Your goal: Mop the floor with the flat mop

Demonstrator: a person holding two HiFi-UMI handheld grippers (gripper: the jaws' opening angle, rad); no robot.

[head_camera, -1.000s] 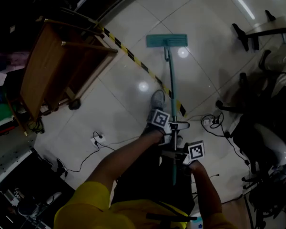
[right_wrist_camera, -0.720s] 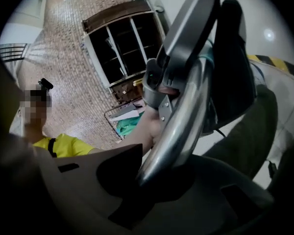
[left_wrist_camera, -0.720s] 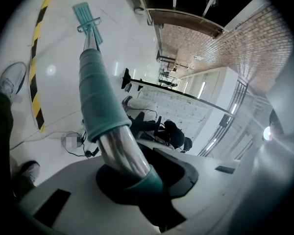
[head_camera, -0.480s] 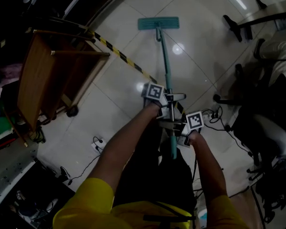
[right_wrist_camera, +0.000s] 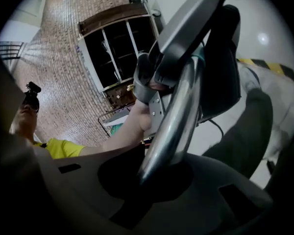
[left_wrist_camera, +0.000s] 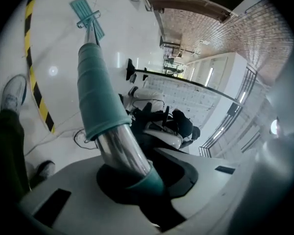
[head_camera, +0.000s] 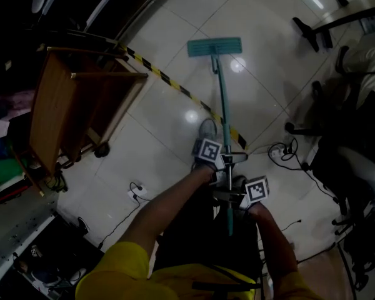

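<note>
A flat mop with a teal head (head_camera: pixel 215 47) lies on the white tiled floor, its teal and chrome handle (head_camera: pixel 224 114) running back towards me. My left gripper (head_camera: pixel 220 166) is shut on the handle higher up the pole; my right gripper (head_camera: pixel 236 195) is shut on it nearer the handle's end. In the left gripper view the teal sleeve and chrome tube (left_wrist_camera: pixel 108 126) pass between the jaws, with the mop head (left_wrist_camera: pixel 87 14) far off. In the right gripper view the chrome handle (right_wrist_camera: pixel 174 116) sits clamped in the jaws, with the left gripper (right_wrist_camera: pixel 186 48) just beyond.
A wooden cart on casters (head_camera: pixel 75 105) stands at the left. Yellow-black tape (head_camera: pixel 175 86) crosses the floor. Office chairs (head_camera: pixel 344 167) and cables (head_camera: pixel 281 152) crowd the right side; a cable with a plug (head_camera: pixel 136 189) lies at the left. My shoe (head_camera: pixel 205 130) is beside the handle.
The mop head has slid back towards me and slightly right after being pushed further out half a second ago. Both grippers came back along with the handle.
</note>
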